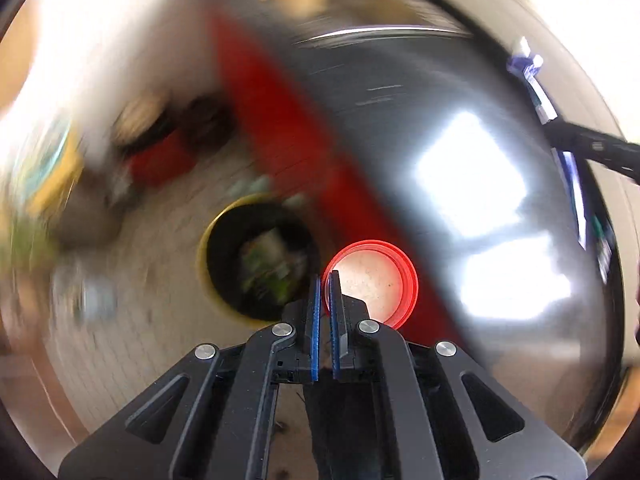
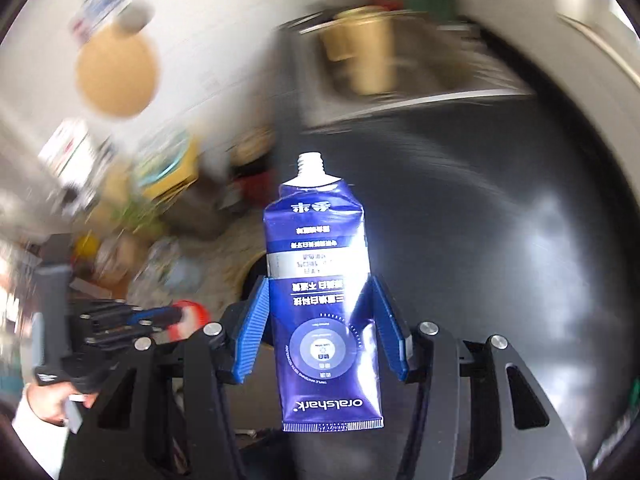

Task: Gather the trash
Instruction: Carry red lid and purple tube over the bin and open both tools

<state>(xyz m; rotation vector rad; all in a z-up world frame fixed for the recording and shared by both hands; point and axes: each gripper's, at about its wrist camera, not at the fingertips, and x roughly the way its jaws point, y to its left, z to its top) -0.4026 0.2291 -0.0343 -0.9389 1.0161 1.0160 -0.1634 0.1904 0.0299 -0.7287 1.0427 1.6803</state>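
Observation:
My left gripper (image 1: 325,280) is shut on the rim of a red plastic lid (image 1: 376,288), held in the air beside a yellow-rimmed bin (image 1: 256,256) with trash inside. My right gripper (image 2: 320,292) is shut on a blue toothpaste tube (image 2: 320,280) with no cap, nozzle pointing away. The left gripper with the red lid (image 2: 188,316) also shows at the lower left of the right wrist view. The right gripper with the tube (image 1: 532,76) shows at the upper right of the left wrist view. Both views are motion-blurred.
A dark glossy countertop (image 2: 500,220) fills the right side. A metal sink (image 2: 400,64) holding a tan container lies beyond it. Blurred clutter of boxes and packets (image 2: 120,200) lies on the left. A red band (image 1: 280,128) runs along the counter edge.

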